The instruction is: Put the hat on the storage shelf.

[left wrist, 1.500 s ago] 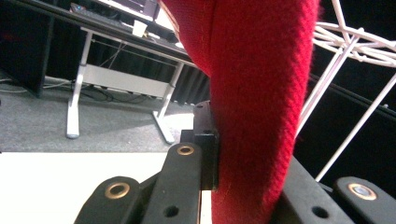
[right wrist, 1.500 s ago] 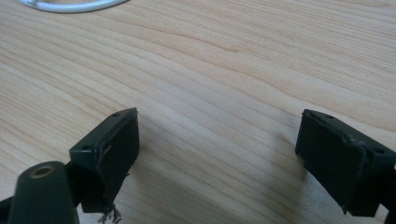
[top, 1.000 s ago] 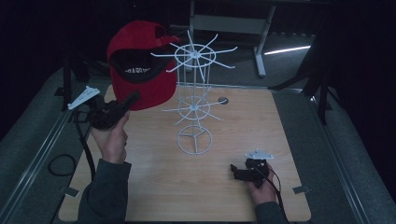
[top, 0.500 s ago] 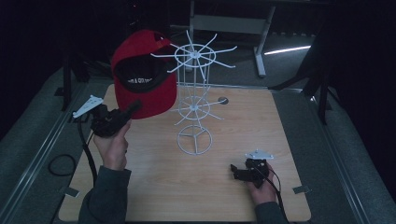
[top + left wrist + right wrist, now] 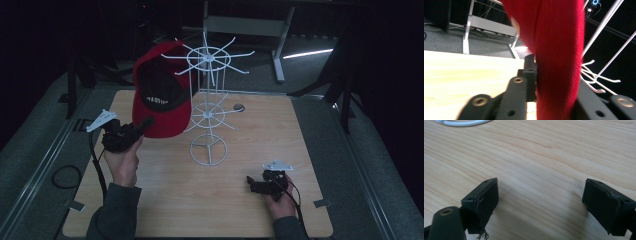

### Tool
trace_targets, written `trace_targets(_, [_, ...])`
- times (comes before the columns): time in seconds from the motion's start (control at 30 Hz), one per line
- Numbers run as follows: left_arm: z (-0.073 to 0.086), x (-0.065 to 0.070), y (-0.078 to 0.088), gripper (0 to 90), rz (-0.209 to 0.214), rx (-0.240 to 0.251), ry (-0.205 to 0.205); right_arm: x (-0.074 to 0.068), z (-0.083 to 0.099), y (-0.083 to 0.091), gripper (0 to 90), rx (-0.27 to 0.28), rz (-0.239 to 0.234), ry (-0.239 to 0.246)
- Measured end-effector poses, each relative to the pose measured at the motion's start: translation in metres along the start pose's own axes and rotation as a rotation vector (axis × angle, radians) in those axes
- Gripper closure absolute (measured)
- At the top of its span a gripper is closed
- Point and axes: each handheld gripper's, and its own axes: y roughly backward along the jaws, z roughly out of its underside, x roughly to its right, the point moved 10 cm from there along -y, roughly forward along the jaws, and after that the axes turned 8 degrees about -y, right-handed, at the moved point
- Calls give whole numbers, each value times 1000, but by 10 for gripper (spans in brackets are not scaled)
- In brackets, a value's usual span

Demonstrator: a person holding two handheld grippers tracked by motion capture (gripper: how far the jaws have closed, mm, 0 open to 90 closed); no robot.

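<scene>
The left gripper [image 5: 145,123] has just been easing its fingers apart, the red cap's [image 5: 167,95] brim between them in the left gripper view; whether they press it I cannot tell. The cap hangs from the white wire rack's [image 5: 209,107] upper arm. The right gripper [image 5: 251,185] rests on the worktop [image 5: 300,130], fingers wide, holding nothing, well apart from the cap.

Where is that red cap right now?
In the high view the red cap hangs on the left side of the white wire rack, above the wooden table, with its lower edge between the jaws of the left gripper.
</scene>
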Motion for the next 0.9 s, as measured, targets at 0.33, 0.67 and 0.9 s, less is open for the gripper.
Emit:
trace_targets(0.33, [-8, -7, 7, 567, -53, 28, -10, 0, 0, 0, 134, -1, 0, -1])
trace_targets(0.67, [-5, -15, 9, 413, -90, 0, -16, 0, 0, 0, 134, -1, 0, 0])
trace_targets(0.9, [-8, -22, 15, 363, -113, 7, -22, 0, 0, 0, 134, -1, 0, 0])
